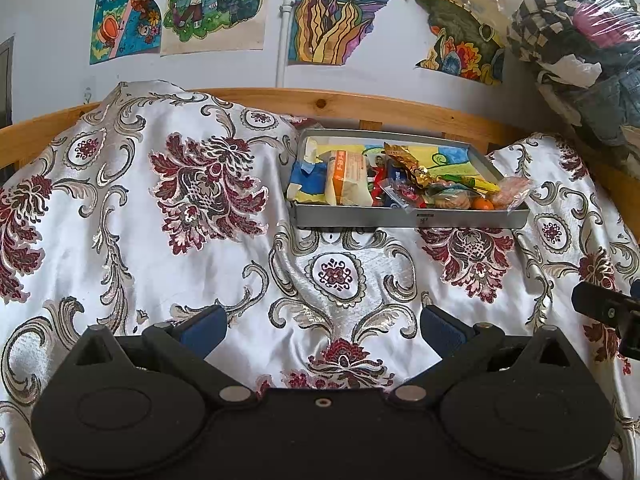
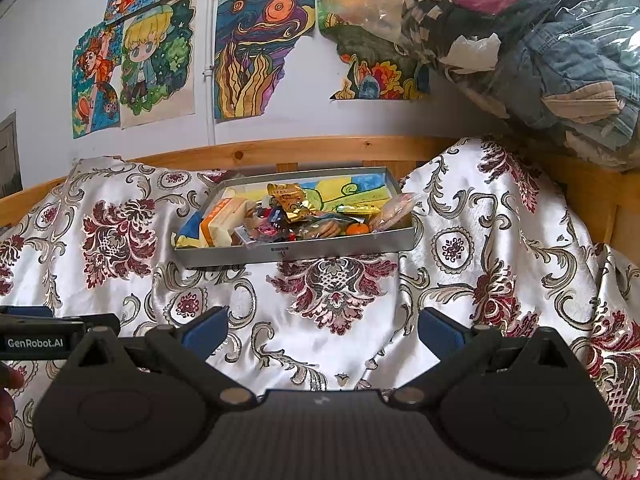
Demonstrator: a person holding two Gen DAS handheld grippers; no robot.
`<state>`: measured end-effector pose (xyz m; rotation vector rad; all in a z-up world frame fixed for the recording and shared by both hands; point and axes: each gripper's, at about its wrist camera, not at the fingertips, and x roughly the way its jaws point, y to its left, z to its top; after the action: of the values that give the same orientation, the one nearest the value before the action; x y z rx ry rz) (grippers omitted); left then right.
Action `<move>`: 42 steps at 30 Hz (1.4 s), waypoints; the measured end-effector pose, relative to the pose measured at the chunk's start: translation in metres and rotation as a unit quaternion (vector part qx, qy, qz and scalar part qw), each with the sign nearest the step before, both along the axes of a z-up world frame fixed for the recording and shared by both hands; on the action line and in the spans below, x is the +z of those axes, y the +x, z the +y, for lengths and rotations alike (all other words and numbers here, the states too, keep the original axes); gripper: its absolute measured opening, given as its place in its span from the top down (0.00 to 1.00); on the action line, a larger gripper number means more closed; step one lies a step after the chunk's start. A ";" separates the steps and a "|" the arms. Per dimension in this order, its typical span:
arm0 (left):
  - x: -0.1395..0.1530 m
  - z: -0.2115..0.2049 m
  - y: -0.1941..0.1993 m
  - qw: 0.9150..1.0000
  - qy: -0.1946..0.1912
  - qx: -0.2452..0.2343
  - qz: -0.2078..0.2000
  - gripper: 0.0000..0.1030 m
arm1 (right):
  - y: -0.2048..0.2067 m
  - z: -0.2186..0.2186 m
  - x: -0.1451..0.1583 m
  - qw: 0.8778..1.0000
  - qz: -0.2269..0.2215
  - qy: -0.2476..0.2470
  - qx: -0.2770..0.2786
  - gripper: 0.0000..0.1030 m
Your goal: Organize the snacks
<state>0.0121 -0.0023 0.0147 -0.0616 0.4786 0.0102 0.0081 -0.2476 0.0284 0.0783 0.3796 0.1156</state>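
my left claw [image 1: 322, 330] and right claw [image 2: 322, 330] both hang spread wide, gripping nothing, above the bedspread [image 1: 160, 264]; snacks [image 1: 400, 184] sit piled in the metal tray [image 1: 400, 218] ahead by the headboard [image 1: 344, 104].

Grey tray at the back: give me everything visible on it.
The tray is a shallow rectangular box, grey and metal-looking, with low straight walls and a small dark label on its front wall. It sits open-topped and roughly level on the patterned cloth, in front of the wooden rail. A colourful drawing lines its floor. Snacks are heaped toward the front: an orange-and-cream packet, a gold wrapper, small wrapped sweets, biscuits, a small orange fruit. Neither gripper touches it.
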 end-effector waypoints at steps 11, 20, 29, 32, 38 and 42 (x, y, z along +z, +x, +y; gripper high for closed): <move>0.000 0.000 0.000 1.000 -0.001 0.000 0.000 0.01 | 0.001 0.000 -0.001 1.000 0.005 0.000 0.004 0.00; -0.001 0.001 0.000 1.000 0.000 0.000 0.000 0.01 | 0.001 0.000 -0.001 1.000 0.005 0.000 0.004 0.00; 0.001 0.000 0.001 1.000 -0.001 0.000 0.001 0.01 | 0.001 0.000 -0.002 1.000 0.005 -0.001 0.003 0.00; 0.000 0.000 0.000 1.000 -0.001 -0.001 0.003 0.01 | 0.001 0.000 -0.002 1.000 0.005 -0.001 0.003 0.00; -0.004 -0.001 0.000 1.000 0.007 0.008 0.016 0.01 | 0.001 -0.001 -0.002 1.000 0.004 -0.001 0.000 0.00; -0.004 -0.004 0.000 1.000 0.013 0.010 0.018 0.01 | 0.001 -0.002 -0.002 1.000 0.004 0.001 -0.003 0.00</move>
<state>0.0117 -0.0058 0.0110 -0.0406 0.5145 0.0377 0.0089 -0.2497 0.0261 0.0811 0.3880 0.1101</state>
